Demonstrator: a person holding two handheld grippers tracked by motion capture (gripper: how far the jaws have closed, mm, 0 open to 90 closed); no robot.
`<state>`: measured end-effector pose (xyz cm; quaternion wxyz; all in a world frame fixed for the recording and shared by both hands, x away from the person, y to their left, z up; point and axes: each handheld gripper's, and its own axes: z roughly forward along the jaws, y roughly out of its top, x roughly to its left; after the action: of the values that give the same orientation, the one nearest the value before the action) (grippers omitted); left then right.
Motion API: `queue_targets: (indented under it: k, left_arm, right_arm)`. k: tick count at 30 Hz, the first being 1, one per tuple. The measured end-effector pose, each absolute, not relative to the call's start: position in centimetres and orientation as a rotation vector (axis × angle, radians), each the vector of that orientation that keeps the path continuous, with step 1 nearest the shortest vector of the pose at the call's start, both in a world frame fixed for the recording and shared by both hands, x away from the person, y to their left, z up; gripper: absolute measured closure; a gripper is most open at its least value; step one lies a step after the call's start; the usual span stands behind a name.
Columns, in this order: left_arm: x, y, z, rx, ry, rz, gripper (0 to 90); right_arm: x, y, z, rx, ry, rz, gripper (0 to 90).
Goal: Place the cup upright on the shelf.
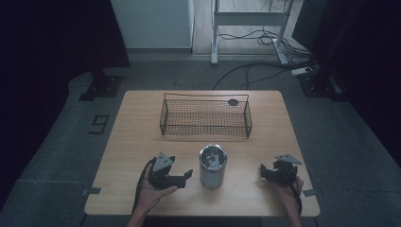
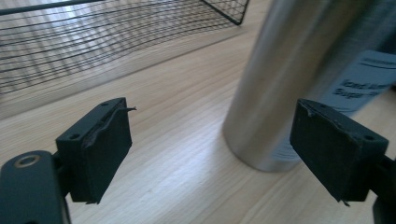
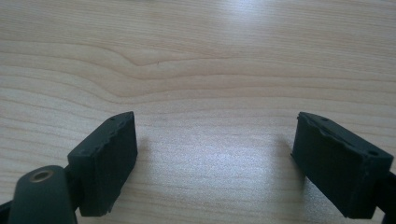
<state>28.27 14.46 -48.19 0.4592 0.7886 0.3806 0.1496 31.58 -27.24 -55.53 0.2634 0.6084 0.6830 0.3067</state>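
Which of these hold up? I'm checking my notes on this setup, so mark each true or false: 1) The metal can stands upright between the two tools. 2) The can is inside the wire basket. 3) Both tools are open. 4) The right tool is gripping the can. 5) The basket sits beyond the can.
1) True: the metal can stands upright between the left tool and the right tool.
2) False: it stands on the table, in front of the wire basket.
3) True: both sets of jaws are spread.
4) False: only bare tabletop lies between its jaws.
5) True.
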Motion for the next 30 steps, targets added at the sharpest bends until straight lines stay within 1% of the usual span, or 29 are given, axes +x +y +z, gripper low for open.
queue_targets:
  k: [14,18,30]
  left_arm:
    - [27.7,11.9,-47.9,1.977,0.857,0.304,5.1]
    - [27.7,11.4,-47.7,1.982,0.827,0.280,0.7]
    - [27.9,8.8,-47.1,1.992,0.784,0.270,0.0]
  right_arm:
    - [31.6,-27.3,-55.5,1.647,1.844,0.829,13.7]
    - [31.6,-27.3,-55.5,1.648,1.844,0.829,13.6]
    - [31.6,-27.3,-55.5,1.648,1.844,0.828,13.6]
